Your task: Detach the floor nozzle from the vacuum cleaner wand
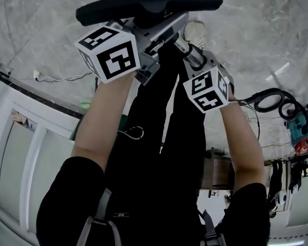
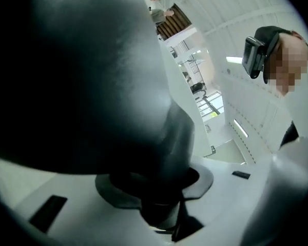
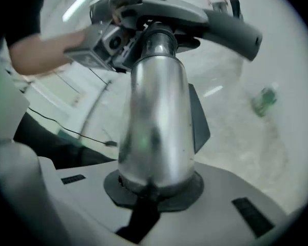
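Separating step, I judge: left gripper pinches the nozzle neck at 12 o'clock, and right gripper pinches the wand. Next move probably needs a straight pull apart.

No words, brand names, numbers or printed labels could be read in any of the three views. The only signs present were the black-and-white square coded patterns on the faces of the left marker cube and the right marker cube. These were block patterns, not letters or digits. The teal power tool at the right edge of the head view was too small and blurred for any lettering to be made out. The small dark rectangles on the white bodies in the two gripper views bore no legible marking.
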A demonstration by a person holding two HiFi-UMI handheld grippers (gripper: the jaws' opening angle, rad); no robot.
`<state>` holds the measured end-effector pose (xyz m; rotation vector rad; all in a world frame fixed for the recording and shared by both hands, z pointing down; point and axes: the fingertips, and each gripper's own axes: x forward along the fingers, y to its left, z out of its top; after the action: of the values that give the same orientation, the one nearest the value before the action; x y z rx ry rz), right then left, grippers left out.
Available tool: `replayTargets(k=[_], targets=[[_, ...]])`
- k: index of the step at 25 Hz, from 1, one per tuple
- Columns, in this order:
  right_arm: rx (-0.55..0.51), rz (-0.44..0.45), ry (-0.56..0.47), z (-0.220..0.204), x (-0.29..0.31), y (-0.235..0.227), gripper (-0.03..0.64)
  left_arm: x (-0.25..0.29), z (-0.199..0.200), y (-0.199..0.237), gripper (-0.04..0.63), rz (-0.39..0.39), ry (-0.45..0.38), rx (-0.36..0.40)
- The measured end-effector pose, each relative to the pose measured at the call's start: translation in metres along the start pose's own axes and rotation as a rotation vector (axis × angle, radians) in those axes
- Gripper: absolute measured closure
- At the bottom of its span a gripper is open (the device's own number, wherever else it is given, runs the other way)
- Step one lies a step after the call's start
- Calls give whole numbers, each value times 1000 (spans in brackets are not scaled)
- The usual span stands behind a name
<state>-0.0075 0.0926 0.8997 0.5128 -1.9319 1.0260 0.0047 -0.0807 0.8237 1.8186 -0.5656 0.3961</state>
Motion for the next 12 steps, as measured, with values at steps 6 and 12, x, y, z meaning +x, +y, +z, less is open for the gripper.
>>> replayTargets(k=[6, 12], targets=[[40, 602, 3, -29, -24, 44, 563, -37, 46, 24, 441, 20, -162, 72], [101, 242, -67, -61, -14, -21, 563, -44, 72, 73, 442, 136, -144, 74]])
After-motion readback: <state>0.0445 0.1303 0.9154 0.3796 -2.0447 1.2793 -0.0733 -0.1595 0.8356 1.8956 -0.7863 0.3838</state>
